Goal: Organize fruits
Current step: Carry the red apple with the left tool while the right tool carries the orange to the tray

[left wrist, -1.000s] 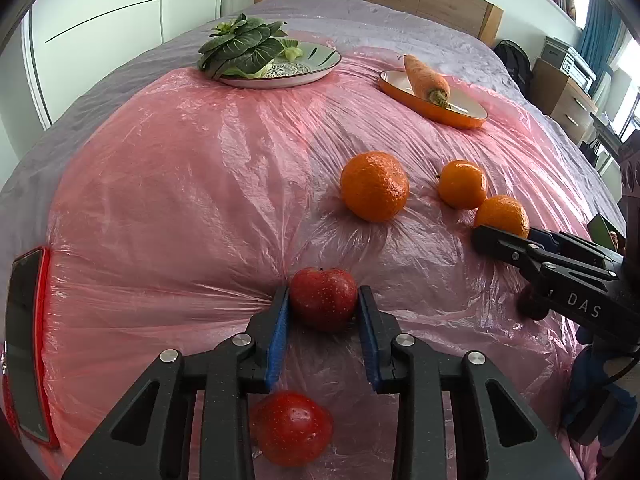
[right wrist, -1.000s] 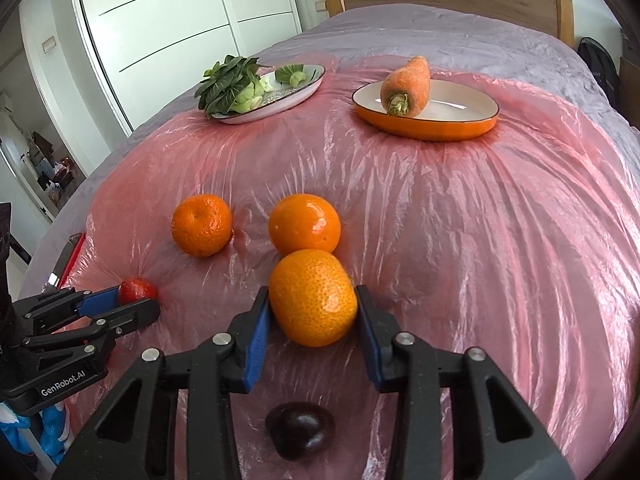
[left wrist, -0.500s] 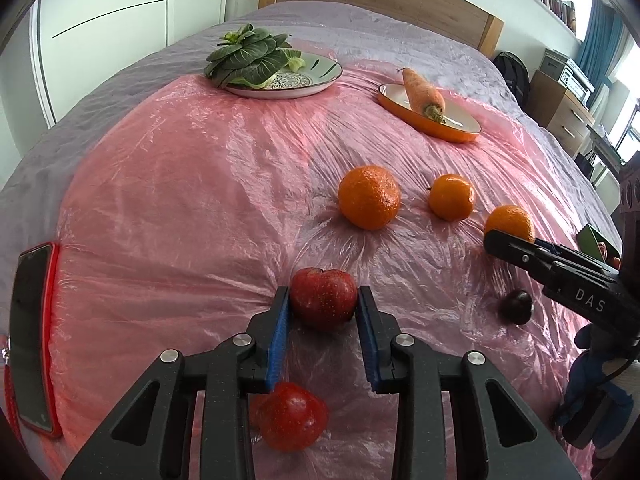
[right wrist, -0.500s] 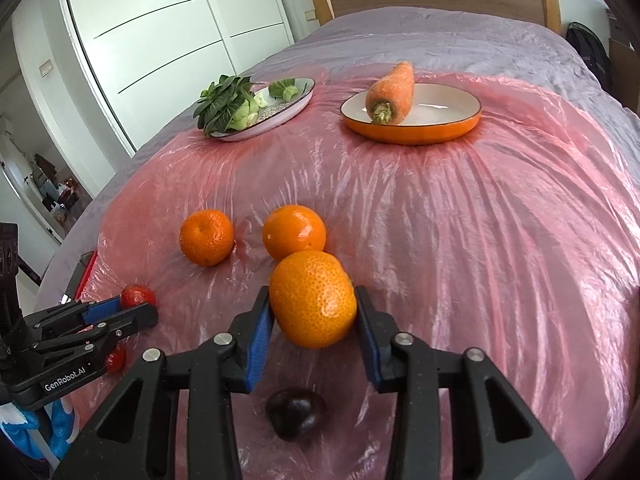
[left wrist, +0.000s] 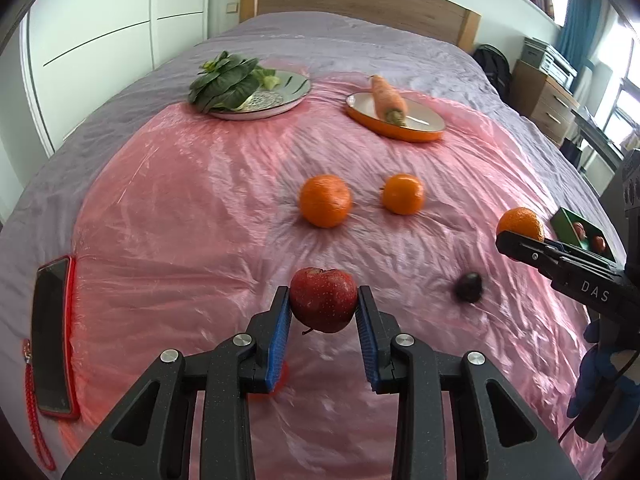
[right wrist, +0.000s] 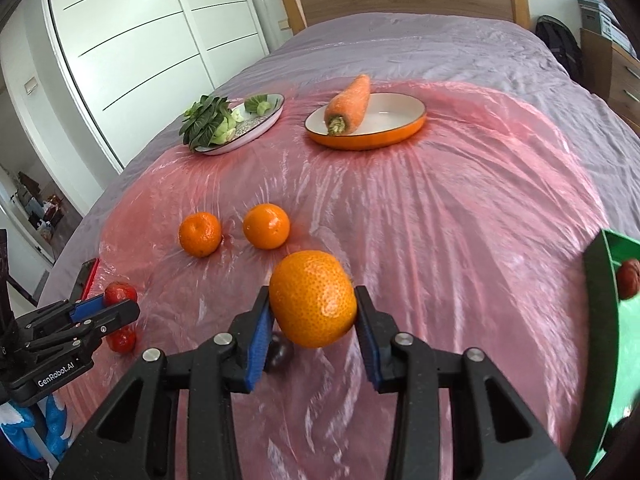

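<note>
- Three oranges show: one (right wrist: 313,299) clamped between the blue pads (right wrist: 259,338) of the right gripper (right wrist: 314,336), raised above the sheet; two more (right wrist: 199,234) (right wrist: 266,226) lying side by side on the pink sheet (right wrist: 460,208) ahead and to its left.
- Red apples: one apple (left wrist: 323,299) is pinched between the pads of the left gripper (left wrist: 324,334), its sides touching both; a second red fruit (right wrist: 121,339) lies on the sheet under that gripper, partly hidden.
- One dark fruit (left wrist: 468,287) lies on the sheet between the two grippers, just beneath the held orange in the right wrist view.
- One green box (right wrist: 600,300) stands at the right edge of the sheet, with small red fruits (left wrist: 579,230) inside; in the left view two are visible.
- Two plates stand at the far end: an orange plate (right wrist: 384,138) bearing one carrot (right wrist: 349,105), and a pale plate (right wrist: 264,122) with leafy greens (right wrist: 204,122).
- One phone (left wrist: 54,338) in a red case lies at the left edge of the sheet.
- All of it rests on a bed with a grey cover (right wrist: 400,48).
</note>
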`<state>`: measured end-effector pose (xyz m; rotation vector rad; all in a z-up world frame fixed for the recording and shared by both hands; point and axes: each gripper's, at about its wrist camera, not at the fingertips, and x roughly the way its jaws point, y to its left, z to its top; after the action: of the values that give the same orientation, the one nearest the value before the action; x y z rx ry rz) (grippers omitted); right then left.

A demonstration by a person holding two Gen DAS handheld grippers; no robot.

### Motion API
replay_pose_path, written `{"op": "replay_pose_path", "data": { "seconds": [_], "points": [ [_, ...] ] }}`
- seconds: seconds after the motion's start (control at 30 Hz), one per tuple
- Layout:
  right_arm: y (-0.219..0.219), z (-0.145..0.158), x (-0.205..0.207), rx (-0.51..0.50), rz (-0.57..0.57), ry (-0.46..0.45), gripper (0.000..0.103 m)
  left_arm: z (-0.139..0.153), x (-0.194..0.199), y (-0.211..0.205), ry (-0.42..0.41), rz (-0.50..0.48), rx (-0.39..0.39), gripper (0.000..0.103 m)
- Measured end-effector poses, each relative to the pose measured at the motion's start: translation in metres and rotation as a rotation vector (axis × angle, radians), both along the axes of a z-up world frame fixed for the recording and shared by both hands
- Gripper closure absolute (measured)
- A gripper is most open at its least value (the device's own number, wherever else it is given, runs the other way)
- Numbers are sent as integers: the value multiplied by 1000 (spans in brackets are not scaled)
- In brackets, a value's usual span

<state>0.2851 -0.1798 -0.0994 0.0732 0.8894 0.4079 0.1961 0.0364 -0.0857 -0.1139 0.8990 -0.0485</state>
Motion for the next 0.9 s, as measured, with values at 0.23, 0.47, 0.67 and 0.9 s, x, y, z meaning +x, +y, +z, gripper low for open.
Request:
{"op": "replay_pose_path", "data": {
  "seconds": [0.23, 0.47, 0.67, 0.9],
  "points": [
    [-20, 8, -29, 1, -34, 16, 50, 15, -20, -22, -6, -46, 9, 75],
    [-43, 20, -66, 7, -61, 20, 50, 34, -48, -50, -16, -99, 20, 75],
    [-64, 26, -106, -1, -60, 36, 50, 45, -74, -81, -14, -144, 24, 75],
    [-84, 30, -157, -8, -48, 55, 50, 51, -107, -118, 3, -204, 33, 75]
  ]
}}
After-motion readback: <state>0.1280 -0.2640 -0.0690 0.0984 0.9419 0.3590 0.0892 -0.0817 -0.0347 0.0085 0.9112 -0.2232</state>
